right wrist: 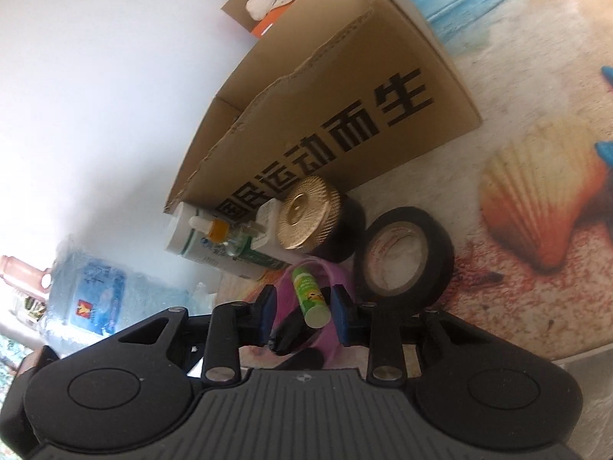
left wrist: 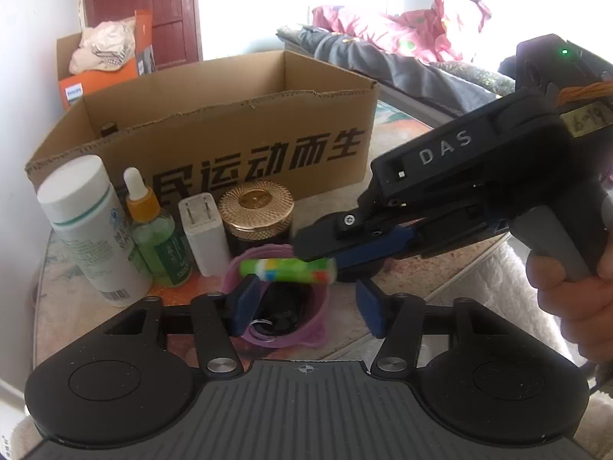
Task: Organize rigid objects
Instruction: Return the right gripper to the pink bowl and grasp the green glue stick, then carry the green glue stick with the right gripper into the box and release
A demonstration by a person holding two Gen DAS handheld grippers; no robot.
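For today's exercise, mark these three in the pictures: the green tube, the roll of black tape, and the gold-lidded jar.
green tube (right wrist: 308, 294), right wrist view, on the middle of its printed barrel.
roll of black tape (right wrist: 440, 245), right wrist view, on its black outer band.
gold-lidded jar (left wrist: 257, 201), left wrist view, on the lid's top.

Red door (left wrist: 149, 4); pink quilt on bed (left wrist: 406, 27); water jug (right wrist: 92, 299); seashell-print table cover (right wrist: 536, 191).

The table (right wrist: 517, 76) carries a beach print with shells. At its centre stands a cardboard box (left wrist: 237, 145). In front of it, toward 6 o'clock, stand a white bottle (left wrist: 90, 226), a dropper bottle (left wrist: 157, 237), a charger (left wrist: 201, 234) and a gold-lidded jar (left wrist: 258, 211) in a row. A purple cup (left wrist: 302, 326) sits nearer still, a tape roll (right wrist: 402, 257) at its 3 o'clock.
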